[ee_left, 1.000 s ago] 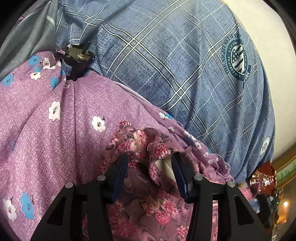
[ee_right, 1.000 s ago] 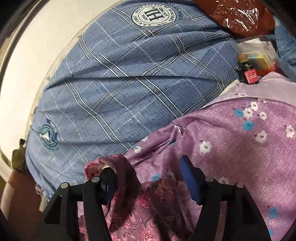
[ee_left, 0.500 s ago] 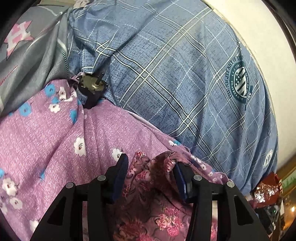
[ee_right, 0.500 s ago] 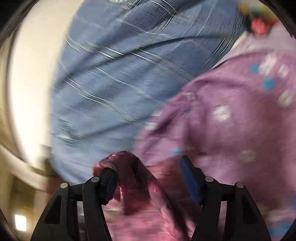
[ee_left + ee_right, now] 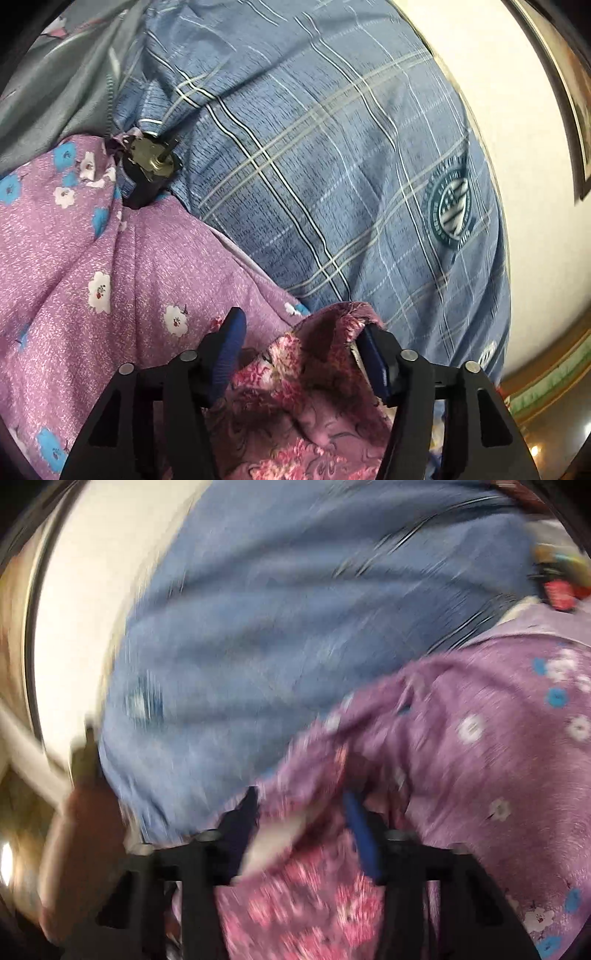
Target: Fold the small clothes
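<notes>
A small pink garment with a rose print [image 5: 295,406] lies bunched on a purple flowered sheet [image 5: 110,277]. My left gripper [image 5: 303,343] hovers over its raised edge. Its jaws are opening: the cloth drapes against the right finger [image 5: 373,362], and the left finger stands clear of it. The right wrist view is blurred by motion. There my right gripper [image 5: 301,812] is closing around a fold of the same garment [image 5: 295,904]. Cloth and a pale strip fill the gap, with space still between the pads.
A blue plaid quilt [image 5: 332,166] [image 5: 258,646] rises behind the sheet [image 5: 480,757]. A dark bottle with a brass cap [image 5: 147,170] lies at their seam. Grey cloth [image 5: 55,92] lies at far left, a pale wall [image 5: 498,92] behind. Blurred small items [image 5: 557,579] sit at the right view's top right.
My left jaws have spread wider and the cloth now hangs only on the right finger. My right gripper has swung sideways, and its jaws have narrowed around the fold.
</notes>
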Available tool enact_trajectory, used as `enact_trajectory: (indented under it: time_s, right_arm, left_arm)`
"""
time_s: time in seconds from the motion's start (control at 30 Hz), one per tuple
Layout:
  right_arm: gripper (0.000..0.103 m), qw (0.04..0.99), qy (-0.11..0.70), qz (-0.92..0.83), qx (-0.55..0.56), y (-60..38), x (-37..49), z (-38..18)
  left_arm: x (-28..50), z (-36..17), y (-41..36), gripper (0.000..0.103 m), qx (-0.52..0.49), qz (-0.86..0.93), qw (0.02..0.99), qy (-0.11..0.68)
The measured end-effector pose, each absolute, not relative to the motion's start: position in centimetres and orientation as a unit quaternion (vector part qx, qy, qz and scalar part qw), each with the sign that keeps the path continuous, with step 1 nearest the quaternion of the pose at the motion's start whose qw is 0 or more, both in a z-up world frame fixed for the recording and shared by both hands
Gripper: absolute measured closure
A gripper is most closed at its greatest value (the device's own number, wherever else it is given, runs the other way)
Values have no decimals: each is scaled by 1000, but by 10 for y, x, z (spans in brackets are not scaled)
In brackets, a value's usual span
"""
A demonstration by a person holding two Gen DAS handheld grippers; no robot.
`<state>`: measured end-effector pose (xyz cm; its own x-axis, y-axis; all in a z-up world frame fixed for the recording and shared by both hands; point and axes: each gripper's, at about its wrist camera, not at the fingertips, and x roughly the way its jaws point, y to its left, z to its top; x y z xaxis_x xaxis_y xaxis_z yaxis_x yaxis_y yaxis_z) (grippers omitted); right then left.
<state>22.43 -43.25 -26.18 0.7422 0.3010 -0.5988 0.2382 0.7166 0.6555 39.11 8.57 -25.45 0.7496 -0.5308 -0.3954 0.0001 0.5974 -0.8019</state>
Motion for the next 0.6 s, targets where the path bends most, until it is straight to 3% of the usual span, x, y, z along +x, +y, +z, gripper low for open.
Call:
enact_trajectory:
  time_s: [0.07,0.2,0.33,0.4,0.5,0.6]
  right_arm:
    - [74,852,424,33,305,-400,242,-273]
    - [74,837,490,41,240,-351,280,-297]
    - [74,844,471,-42,255,-364,338,-306]
    - [73,861,418,-53,286,-379,352,-298]
    - [70,874,358,-90,315,-397,343,-282]
    - [70,881,350,-77,308,-392,318,-277]
  left_arm:
    - [388,-252,84,43,-417,-156,840,309]
    - [386,-248,78,38,-407,-157,847,304]
    - [398,-259,82,33,-414,-135,830,348]
    - [405,-269,91,33,-438,-124,809,373]
    - [411,-278,105,32,-473,-104,785,387]
    - [413,-272,103,32,-430,-79,799,413]
